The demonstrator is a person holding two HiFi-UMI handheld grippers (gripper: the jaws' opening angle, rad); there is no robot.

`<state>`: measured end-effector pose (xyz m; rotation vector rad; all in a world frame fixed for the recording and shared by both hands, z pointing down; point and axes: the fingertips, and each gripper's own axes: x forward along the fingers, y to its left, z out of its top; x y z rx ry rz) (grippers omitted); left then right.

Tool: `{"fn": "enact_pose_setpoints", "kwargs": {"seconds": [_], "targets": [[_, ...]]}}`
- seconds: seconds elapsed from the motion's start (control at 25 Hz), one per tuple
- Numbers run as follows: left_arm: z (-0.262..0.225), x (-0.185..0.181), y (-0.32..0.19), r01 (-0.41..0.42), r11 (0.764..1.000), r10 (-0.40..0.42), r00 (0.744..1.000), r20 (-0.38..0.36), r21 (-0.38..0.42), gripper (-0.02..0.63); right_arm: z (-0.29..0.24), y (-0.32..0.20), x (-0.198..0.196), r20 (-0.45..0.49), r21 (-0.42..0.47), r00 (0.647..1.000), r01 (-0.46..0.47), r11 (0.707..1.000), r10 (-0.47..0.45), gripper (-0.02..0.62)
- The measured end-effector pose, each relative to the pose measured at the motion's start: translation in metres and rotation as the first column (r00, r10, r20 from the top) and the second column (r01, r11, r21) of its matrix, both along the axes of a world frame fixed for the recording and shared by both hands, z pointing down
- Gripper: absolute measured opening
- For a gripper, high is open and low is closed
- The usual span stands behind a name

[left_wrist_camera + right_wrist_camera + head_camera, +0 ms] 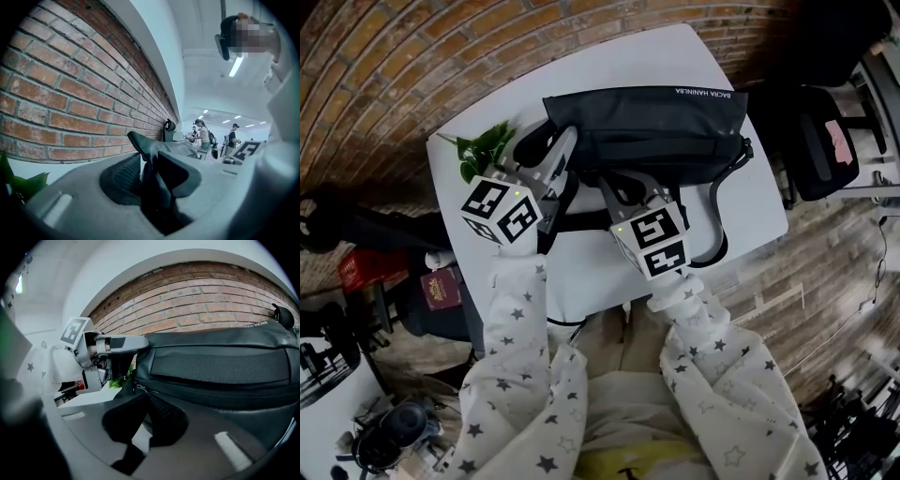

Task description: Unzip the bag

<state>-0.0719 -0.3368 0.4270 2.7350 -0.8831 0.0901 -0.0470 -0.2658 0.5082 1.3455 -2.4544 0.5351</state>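
On the table (609,66): black bag (666,122). Left gripper (150,164) jaws clamp its end fabric; right gripper (140,394) jaws narrow on zipper pull (136,388).

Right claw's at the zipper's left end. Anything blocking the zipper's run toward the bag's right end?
Nothing visible does. From the right claw the zipper runs bare along the bag's front. The left claw pinches the bag's left end, behind the start; the strap lies on the table, off that line.

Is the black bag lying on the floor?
No, the bag is lying on top of the white table.
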Motion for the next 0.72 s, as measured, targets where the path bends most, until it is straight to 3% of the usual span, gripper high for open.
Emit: {"fn": "enact_pose_setpoints", "kwargs": {"seconds": [0.72], "targets": [[0.003,-0.013,-0.001,0.055,0.998,-0.056,0.998,0.025,0.007,0.112,0.003,-0.001,0.023,-0.039,-0.004,0.996,-0.085,0.996,0.085,0.017]]}}
